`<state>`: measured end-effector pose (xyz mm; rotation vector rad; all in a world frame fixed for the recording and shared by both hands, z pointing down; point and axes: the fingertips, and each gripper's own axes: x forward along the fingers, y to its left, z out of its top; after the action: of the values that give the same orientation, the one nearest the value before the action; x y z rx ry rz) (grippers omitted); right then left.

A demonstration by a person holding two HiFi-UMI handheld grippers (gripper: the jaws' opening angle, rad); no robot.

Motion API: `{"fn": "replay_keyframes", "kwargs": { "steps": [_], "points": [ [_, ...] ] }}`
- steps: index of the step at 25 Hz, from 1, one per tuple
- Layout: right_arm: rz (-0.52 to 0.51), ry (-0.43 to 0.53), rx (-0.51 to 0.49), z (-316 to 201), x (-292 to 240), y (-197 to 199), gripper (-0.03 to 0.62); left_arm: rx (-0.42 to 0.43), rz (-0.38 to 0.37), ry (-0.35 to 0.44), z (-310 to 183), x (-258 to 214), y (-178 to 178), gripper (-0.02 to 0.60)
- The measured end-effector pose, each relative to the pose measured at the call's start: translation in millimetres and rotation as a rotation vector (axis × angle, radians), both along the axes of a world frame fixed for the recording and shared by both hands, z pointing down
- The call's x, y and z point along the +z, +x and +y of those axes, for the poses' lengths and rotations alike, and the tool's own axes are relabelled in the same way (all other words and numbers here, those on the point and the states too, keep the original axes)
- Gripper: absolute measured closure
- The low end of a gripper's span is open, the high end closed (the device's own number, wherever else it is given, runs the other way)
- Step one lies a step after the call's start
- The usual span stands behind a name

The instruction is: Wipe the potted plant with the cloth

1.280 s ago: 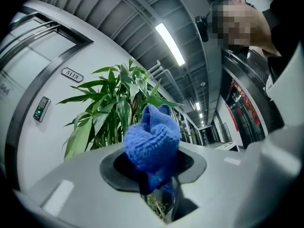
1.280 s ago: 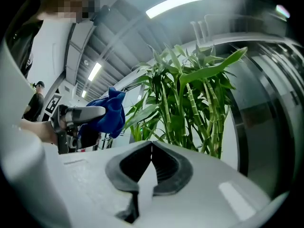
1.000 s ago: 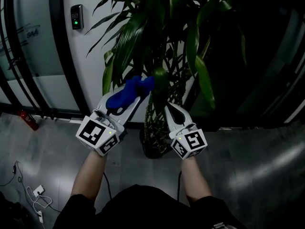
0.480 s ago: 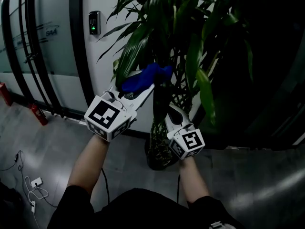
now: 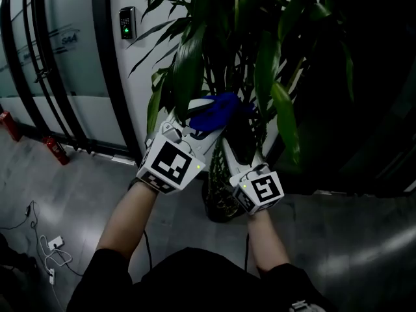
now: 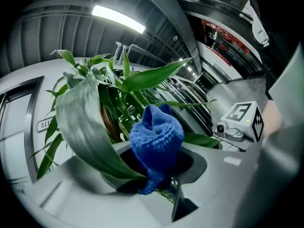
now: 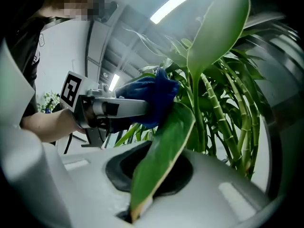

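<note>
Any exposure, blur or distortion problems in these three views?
Head view: dim, right side almost black, plant underexposed. Left gripper view: fisheye-bent; cloth sharp, near leaf smeared, ceiling light glaring. Right gripper view: fisheye too; held leaf sharp, top leaf washed out.

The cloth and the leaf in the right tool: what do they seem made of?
The cloth looks like soft blue fabric, perhaps microfibre: nubby, matte pile. The leaf looks living, smooth and slightly glossy with a pale edge, though plastic is possible.
</note>
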<state>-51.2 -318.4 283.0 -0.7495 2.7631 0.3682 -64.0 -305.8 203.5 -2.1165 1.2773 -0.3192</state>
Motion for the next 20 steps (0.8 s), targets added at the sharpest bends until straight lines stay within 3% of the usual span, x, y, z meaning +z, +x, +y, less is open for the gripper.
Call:
{"fn": "replay_keyframes", "kwargs": {
  "steps": [11, 20],
  "points": [
    [0.098, 0.056, 0.092, -1, 11, 10, 0.591, 0.022, -0.057, -0.076, 10, 32, 15, 0.426],
    [0.140, 0.076, 0.140, 8, 21, 26, 0.591, 0.047, -0.054, -0.131, 19, 54, 33, 0.426]
  ]
}}
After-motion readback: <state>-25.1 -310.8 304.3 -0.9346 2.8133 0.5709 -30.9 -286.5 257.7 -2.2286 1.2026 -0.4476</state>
